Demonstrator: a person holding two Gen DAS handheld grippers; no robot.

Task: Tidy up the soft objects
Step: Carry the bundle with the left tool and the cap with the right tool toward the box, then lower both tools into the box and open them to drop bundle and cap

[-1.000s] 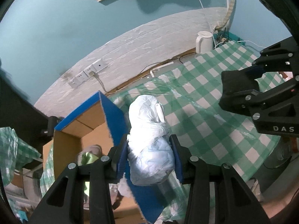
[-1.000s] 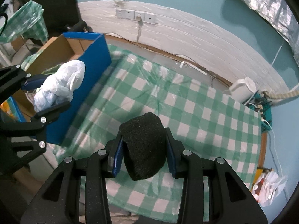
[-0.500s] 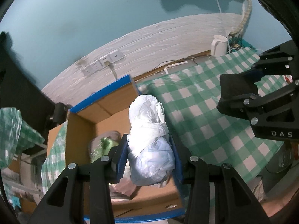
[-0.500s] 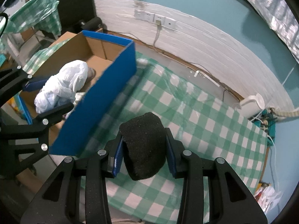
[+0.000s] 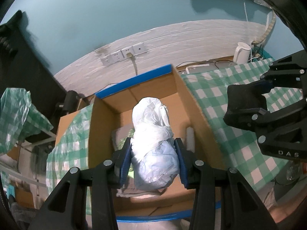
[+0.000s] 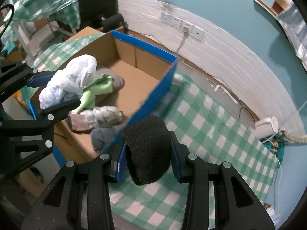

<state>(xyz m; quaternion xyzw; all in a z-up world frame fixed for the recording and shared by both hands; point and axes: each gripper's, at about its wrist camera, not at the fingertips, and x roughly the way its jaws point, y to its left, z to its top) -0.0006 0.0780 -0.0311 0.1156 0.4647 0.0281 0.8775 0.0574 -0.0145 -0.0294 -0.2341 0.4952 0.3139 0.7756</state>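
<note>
My left gripper [image 5: 153, 163] is shut on a white plastic-wrapped bundle [image 5: 153, 143] and holds it above the open cardboard box [image 5: 193, 103] with blue outer walls. The bundle also shows in the right wrist view [image 6: 67, 82], over the box [image 6: 151, 94]. My right gripper [image 6: 148, 153] is shut on a black foam sponge [image 6: 147, 149] and hovers over the green checked tablecloth [image 6: 211, 134] just right of the box wall. In the box lie a green cloth [image 6: 96, 92], a grey cloth [image 6: 115, 80] and a grey-pink bundle [image 6: 97, 117].
A white kettle [image 6: 267, 126] and cables stand at the table's far right corner. Wall sockets [image 6: 182, 24] sit on the white panel behind the box. A second table with a green checked cover [image 6: 48, 5] stands at the far left.
Both grippers have moved left toward the box. The white bundle went from beside the blue wall to above the box's inside. The sponge is now close to the box's right wall.
</note>
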